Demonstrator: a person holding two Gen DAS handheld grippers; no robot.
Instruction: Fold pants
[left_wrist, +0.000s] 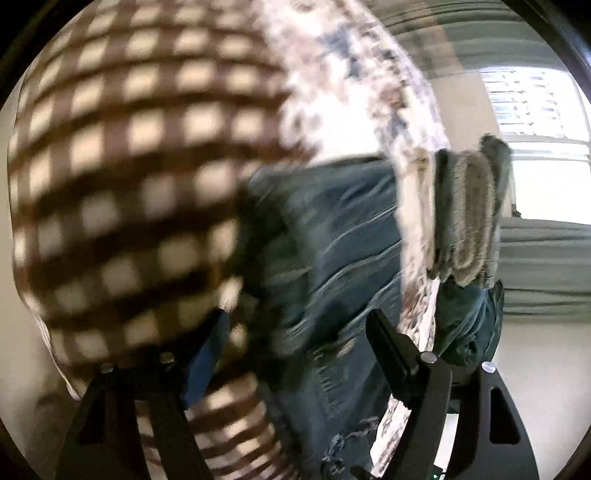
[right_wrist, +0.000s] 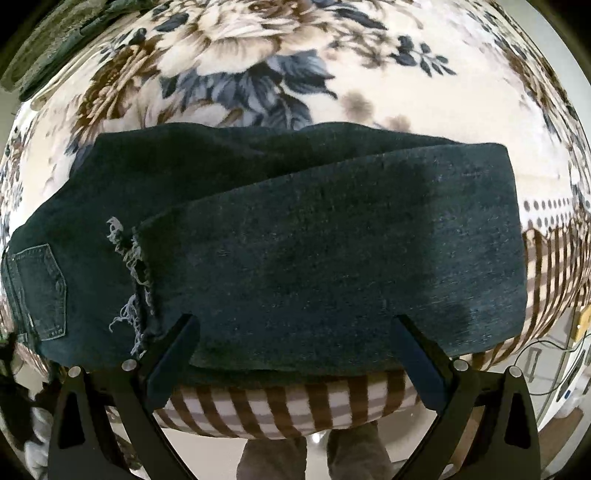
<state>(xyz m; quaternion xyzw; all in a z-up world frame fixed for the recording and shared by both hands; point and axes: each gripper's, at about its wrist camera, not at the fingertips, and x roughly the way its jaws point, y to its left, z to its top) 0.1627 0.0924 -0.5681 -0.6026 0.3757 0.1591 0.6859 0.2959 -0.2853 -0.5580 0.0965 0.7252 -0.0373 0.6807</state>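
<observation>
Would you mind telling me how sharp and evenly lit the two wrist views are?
Left wrist view: heavy motion blur smears the jeans and checked cloth, and the window is blown out. Right wrist view: sharp, evenly lit jeans on the floral blanket, with fisheye bulging.

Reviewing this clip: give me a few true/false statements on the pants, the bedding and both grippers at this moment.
1. The jeans lie folded over themselves on the floral blanket. True.
2. The right gripper is clamped on a shirt. False: it is open, with nothing pinched between its fingers and denim beyond them.
3. A frayed hem shows on the upper layer. True.
4. The back pocket sits at the right of the right wrist view. False: it is at the far left.
5. The left gripper is open. True.
</observation>
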